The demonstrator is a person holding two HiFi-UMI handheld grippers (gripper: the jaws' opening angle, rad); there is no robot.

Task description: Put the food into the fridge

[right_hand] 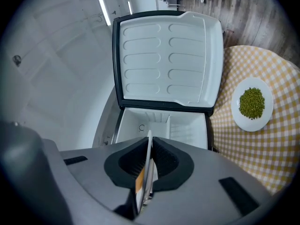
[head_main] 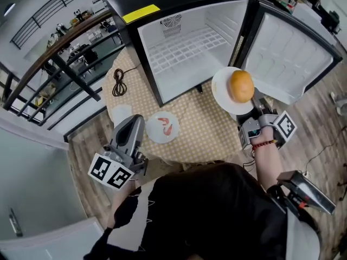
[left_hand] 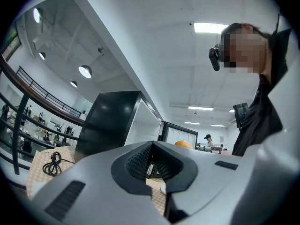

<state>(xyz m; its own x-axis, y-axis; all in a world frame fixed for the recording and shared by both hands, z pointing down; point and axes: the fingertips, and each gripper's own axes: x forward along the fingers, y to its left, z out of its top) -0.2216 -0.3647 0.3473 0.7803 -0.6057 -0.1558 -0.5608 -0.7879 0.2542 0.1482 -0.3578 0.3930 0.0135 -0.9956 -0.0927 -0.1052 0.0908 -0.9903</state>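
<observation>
The left gripper, at the lower left of the frame, was held low, jaws together and empty. The right gripper, right of centre, was extended forward, jaws clamped on a plate rim.

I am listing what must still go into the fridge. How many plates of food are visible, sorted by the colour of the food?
Orange food: 1, on the white plate clamped in the right gripper.
Red food: 1, on a second plate on the table.
Green food: 1, on a third plate on the table.
Total: 3
</observation>
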